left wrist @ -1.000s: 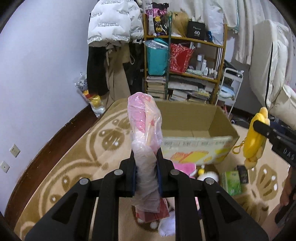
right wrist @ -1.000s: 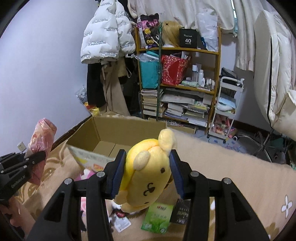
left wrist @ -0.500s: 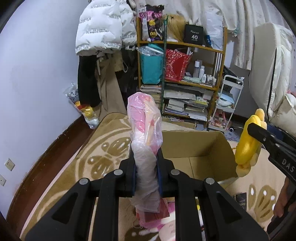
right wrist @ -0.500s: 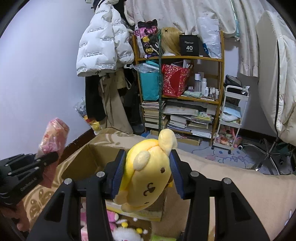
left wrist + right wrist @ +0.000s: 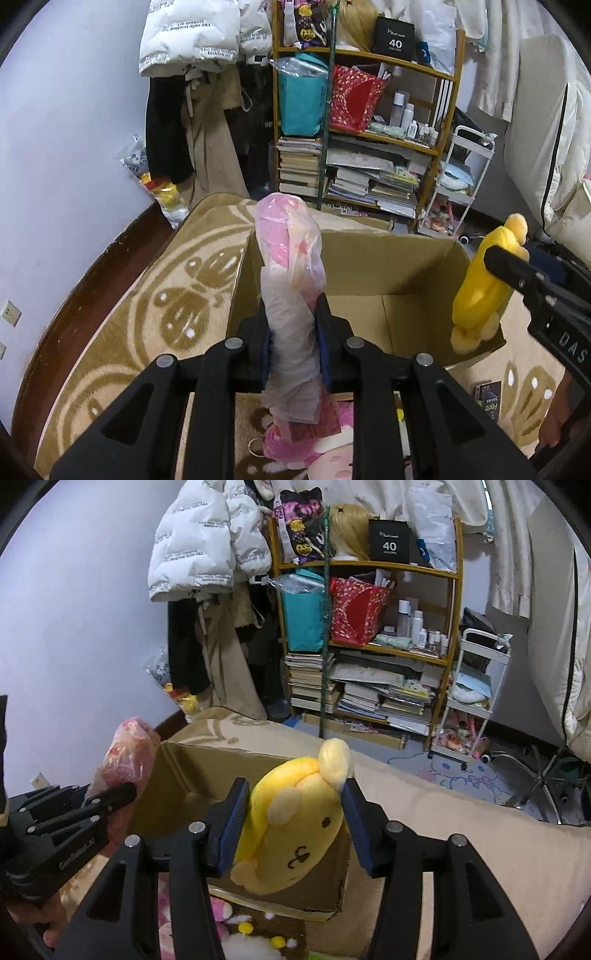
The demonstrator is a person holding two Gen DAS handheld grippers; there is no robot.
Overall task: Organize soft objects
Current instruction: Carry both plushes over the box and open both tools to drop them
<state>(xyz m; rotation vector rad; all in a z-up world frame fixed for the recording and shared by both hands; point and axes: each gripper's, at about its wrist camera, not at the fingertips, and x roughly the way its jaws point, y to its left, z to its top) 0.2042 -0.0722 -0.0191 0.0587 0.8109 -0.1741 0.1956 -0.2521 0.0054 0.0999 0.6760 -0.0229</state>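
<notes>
My left gripper (image 5: 293,339) is shut on a pink soft toy wrapped in a clear plastic bag (image 5: 291,266), held upright over the near left edge of an open cardboard box (image 5: 369,273). My right gripper (image 5: 293,825) is shut on a yellow plush dog (image 5: 295,823), held over the box's near right corner (image 5: 332,893). The plush also shows in the left wrist view (image 5: 484,280), and the bagged toy in the right wrist view (image 5: 127,753). The box's inside looks empty where I can see it.
The box sits on a beige patterned rug (image 5: 155,295). More pink plush toys (image 5: 317,446) and small packets (image 5: 487,398) lie on the rug in front of it. A cluttered wooden shelf (image 5: 369,635), hanging coats (image 5: 207,554) and a white trolley (image 5: 476,686) stand behind.
Both grippers have moved forward and up toward the box, each still holding its toy. The box has come closer and its opening is now below both toys.
</notes>
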